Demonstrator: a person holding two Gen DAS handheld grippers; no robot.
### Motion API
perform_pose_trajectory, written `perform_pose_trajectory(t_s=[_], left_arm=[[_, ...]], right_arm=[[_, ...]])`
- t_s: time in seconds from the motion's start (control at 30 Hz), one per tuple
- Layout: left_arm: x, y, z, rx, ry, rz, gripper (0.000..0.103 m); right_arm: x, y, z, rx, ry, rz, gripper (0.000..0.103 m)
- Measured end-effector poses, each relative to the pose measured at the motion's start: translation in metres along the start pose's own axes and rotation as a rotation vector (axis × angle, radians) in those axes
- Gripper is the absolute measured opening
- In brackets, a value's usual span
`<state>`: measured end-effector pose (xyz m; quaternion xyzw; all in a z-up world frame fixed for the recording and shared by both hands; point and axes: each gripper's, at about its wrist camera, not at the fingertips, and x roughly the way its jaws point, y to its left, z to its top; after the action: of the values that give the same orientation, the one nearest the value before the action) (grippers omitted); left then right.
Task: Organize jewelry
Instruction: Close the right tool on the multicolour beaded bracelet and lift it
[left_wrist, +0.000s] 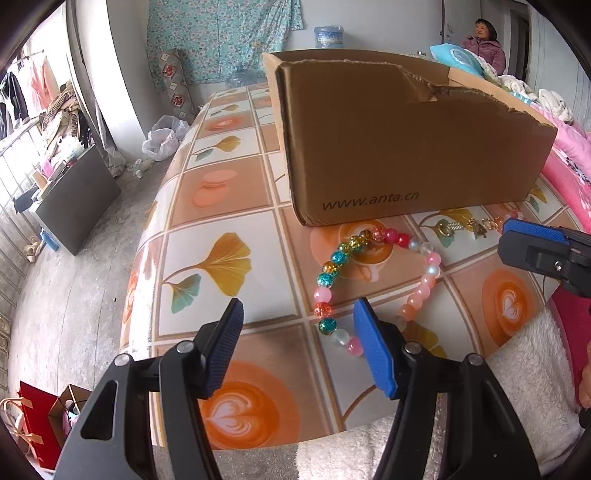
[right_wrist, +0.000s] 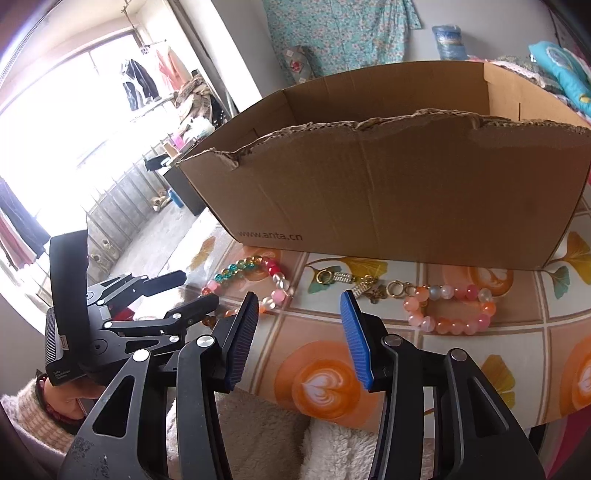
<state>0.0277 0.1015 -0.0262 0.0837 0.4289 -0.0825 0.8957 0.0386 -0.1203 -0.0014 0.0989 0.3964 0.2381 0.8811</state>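
A multicoloured bead bracelet (left_wrist: 369, 236) (right_wrist: 251, 269) lies in a loop on the patterned table in front of the cardboard box (left_wrist: 406, 147) (right_wrist: 406, 184). My left gripper (left_wrist: 299, 347) (right_wrist: 199, 288) hovers over the loop's near end, its jaws apart; the right pad (left_wrist: 373, 350) hides a few beads and nothing is pinched. Gold clasp pieces (right_wrist: 364, 288) (left_wrist: 447, 229) and a pink-orange bead bracelet (right_wrist: 450, 306) lie further right. My right gripper (right_wrist: 300, 332) (left_wrist: 503, 238) stands open just short of the gold pieces, with only tablecloth between its pads.
The box is open-topped with a torn front rim and blocks the far side of the table (left_wrist: 207, 258). A white fleecy sleeve (left_wrist: 517, 387) lies at the near edge. Left of the table the floor drops away, with bags (left_wrist: 33, 417) there. A person (left_wrist: 484, 44) sits far back.
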Motion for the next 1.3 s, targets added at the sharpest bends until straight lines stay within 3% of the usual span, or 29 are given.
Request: perform_pose_trajectory(t_s=[0.1,0.37,0.63,0.8,1.03,1.3], left_arm=[[-0.003,0.002,0.005,-0.029,-0.030,-0.040,0.059],[0.010,-0.006,0.011,0.017,-0.020,-0.073,0.033],[0.017,-0.009,0.014,0.050,-0.027,-0.079,0.025],[0.020,-0.015,0.017,0.073,-0.045,-0.072,0.010],[0.007,-0.016,0.018,0.072,-0.082,-0.090,0.009],[-0.045,-0.016,0.022,0.059,-0.203,-0.118,0.009]], right_arm=[[0.011,0.008,0.005,-0.013,0.019,0.012,0.033],[0.038,0.011,0.011,-0.056,0.092,-0.044,0.017],[0.058,0.020,0.018,-0.130,0.131,-0.090,0.016],[0.060,0.027,0.024,-0.166,0.143,-0.111,0.010],[0.044,0.028,0.023,-0.171,0.107,-0.103,0.007],[-0.006,0.033,0.022,-0.165,0.013,-0.079,0.007]])
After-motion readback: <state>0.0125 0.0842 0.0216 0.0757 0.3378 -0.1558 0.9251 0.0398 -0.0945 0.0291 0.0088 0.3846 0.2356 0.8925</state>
